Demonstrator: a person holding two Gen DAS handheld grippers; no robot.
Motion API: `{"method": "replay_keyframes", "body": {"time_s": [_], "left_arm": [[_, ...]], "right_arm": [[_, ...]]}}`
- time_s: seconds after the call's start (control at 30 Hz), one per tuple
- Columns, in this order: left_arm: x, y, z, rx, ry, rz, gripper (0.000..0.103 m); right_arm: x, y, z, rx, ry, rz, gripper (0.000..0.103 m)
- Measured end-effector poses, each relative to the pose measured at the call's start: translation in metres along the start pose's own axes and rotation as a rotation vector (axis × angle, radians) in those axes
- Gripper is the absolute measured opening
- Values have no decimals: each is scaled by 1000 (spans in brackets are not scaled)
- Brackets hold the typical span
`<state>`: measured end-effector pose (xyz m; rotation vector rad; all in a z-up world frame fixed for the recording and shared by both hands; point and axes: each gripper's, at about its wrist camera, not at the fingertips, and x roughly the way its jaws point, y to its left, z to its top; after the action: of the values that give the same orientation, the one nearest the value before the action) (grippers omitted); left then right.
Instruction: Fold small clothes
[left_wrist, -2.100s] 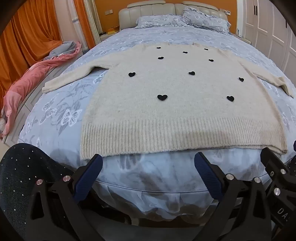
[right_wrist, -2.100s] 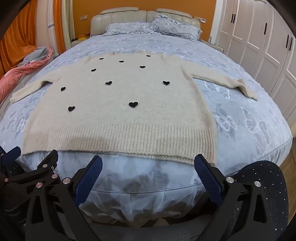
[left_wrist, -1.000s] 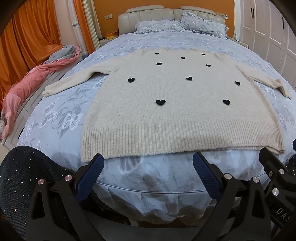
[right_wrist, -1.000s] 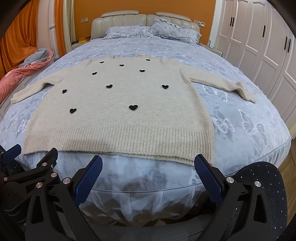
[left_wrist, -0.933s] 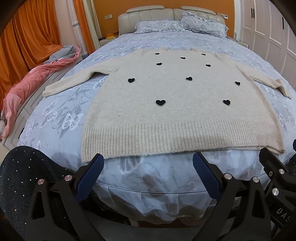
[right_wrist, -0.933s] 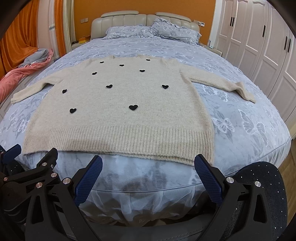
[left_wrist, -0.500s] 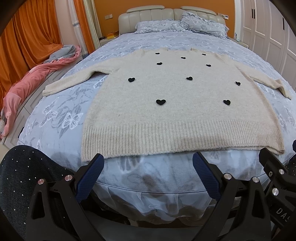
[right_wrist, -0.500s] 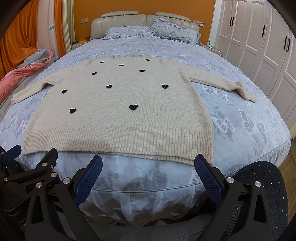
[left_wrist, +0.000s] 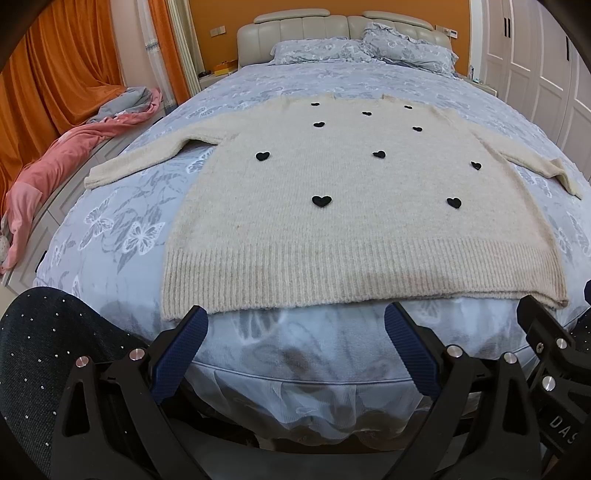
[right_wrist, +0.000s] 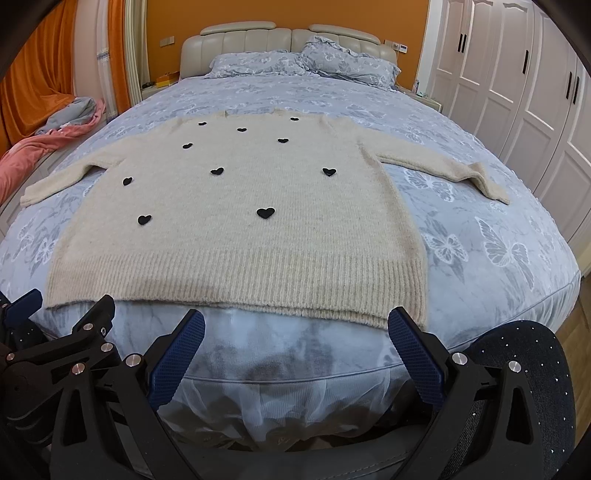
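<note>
A cream knitted sweater (left_wrist: 351, 221) (right_wrist: 258, 240) with small black hearts lies flat and face up on the bed, both sleeves spread out sideways and its ribbed hem at the near edge. My left gripper (left_wrist: 295, 336) hovers open just short of the hem, below its left half, holding nothing. My right gripper (right_wrist: 295, 332) is also open and empty, short of the hem's right half. The left sleeve cuff (left_wrist: 96, 179) and right sleeve cuff (right_wrist: 495, 192) rest on the bedspread.
The bed (left_wrist: 110, 236) (right_wrist: 498, 240) has a blue butterfly-print cover, pillows and a beige headboard at the far end. A pink and grey blanket (left_wrist: 55, 173) trails on the floor left. White wardrobe doors (right_wrist: 517, 92) line the right. A person's dark speckled knees (left_wrist: 44, 354) (right_wrist: 524, 369) flank the grippers.
Both views have risen and tilted slightly compared with two seconds ago. Since a second ago nothing has visibly moved; both grippers stay open.
</note>
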<state>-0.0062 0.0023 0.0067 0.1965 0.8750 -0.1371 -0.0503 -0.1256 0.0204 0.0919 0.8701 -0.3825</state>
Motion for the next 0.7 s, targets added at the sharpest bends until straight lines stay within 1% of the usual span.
{"method": "replay_keyframes", "body": {"time_s": [0.7], "left_arm": [[2, 2, -2, -4, 2, -2, 94]], "right_arm": [[-1, 0, 0, 0, 0, -1, 98]]}}
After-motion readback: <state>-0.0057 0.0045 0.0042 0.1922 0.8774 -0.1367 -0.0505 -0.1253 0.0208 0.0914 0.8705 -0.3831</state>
